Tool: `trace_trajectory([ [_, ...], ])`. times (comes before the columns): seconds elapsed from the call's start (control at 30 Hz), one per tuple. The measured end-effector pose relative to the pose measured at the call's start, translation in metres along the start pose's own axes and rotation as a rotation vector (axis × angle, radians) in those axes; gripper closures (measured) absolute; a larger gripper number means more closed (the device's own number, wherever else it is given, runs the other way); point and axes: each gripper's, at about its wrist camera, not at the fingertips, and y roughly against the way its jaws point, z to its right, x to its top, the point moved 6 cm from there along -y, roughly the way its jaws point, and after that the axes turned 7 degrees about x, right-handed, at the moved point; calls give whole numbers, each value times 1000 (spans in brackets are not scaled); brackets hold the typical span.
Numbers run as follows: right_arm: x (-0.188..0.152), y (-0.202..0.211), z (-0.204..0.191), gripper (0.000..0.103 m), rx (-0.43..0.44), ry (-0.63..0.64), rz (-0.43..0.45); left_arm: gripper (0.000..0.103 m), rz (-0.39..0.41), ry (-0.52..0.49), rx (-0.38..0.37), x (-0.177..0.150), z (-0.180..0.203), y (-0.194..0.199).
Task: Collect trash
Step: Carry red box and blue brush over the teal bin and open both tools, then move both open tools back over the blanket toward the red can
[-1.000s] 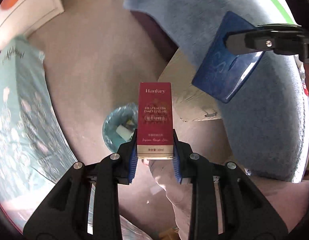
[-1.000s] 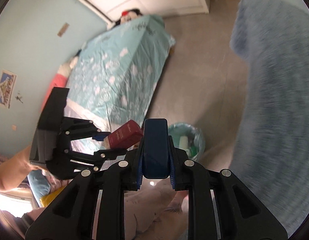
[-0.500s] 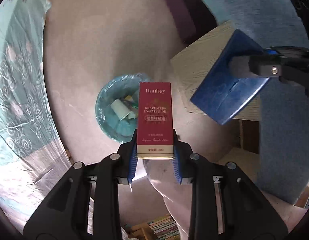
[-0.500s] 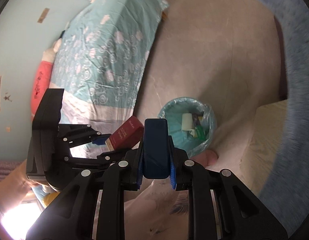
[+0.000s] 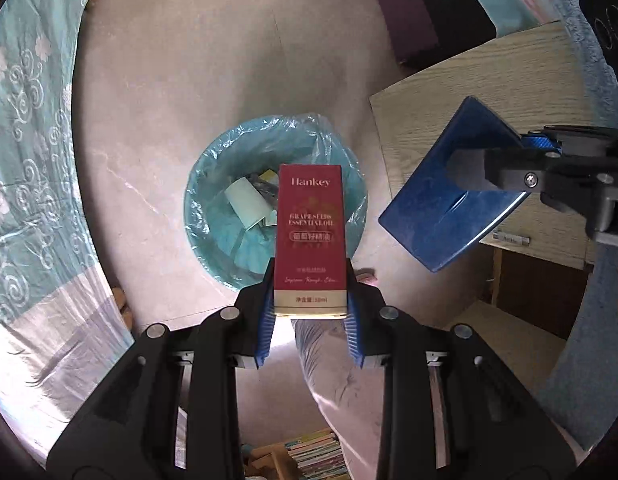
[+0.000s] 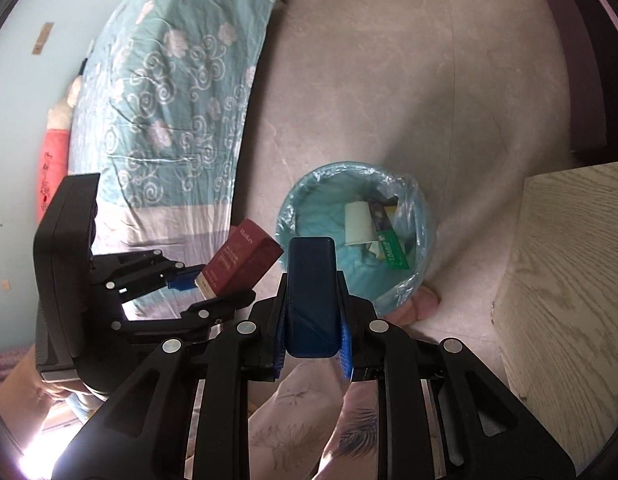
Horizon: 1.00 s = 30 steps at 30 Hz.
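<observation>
My left gripper (image 5: 310, 304) is shut on a red Hankey essential-oil box (image 5: 310, 236), held upright over the near rim of the bin. The bin (image 5: 213, 184) has a light blue bag liner and holds several pieces of trash, among them a white carton (image 5: 247, 204). My right gripper (image 6: 312, 312) is shut on a dark blue flat box (image 6: 311, 292), also above the bin's near edge (image 6: 405, 292). The blue box (image 5: 449, 204) shows to the right in the left wrist view; the red box (image 6: 241, 262) and left gripper (image 6: 201, 284) show at left in the right wrist view.
A bed with a teal patterned cover (image 6: 169, 92) lies left of the bin. A wooden side table (image 6: 569, 300) stands to its right. The floor (image 5: 213, 72) is beige. The person's leg (image 5: 349, 380) and toes (image 6: 425, 304) are beside the bin. Books (image 5: 317, 456) lie below.
Both grippers have tilted down and moved closer over the bin, which now sits central and larger in both views. Both still hold their boxes.
</observation>
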Motion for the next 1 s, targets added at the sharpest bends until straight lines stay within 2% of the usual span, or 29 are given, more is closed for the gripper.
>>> trace_trajectory([
  [0.07, 3, -3, 3, 77, 4, -2, -4, 75, 3, -3, 17, 0, 0, -5],
  [0.1, 3, -6, 5, 68, 9, -10, -15, 64, 3, -7, 26, 0, 1, -5],
  [0.13, 4, -7, 5, 65, 12, -12, -18, 57, 7, -6, 38, 0, 0, -6],
  [0.2, 5, -5, 5, 64, 12, -7, -16, 56, 8, -8, 50, -1, 0, -6],
  [0.23, 5, -3, 4, 57, 11, -8, -14, 55, 9, -11, 55, -2, -1, -5],
  [0.27, 5, 0, 3, 54, 12, -11, -6, 54, 7, -11, 61, -3, -2, -3],
  [0.47, 7, 19, -6, 52, 20, 7, 22, 46, 24, -14, 82, -6, -7, 9],
  [0.53, 6, 24, -10, 43, 16, 22, 27, 46, 30, -13, 85, -6, -9, 13],
  [0.67, 3, 34, -21, 42, 3, 69, 32, 40, 49, -13, 94, -6, -11, 23],
  [1.0, -12, 74, -52, 25, -1, 120, 55, 23, 100, 6, 113, -12, -11, 58],
])
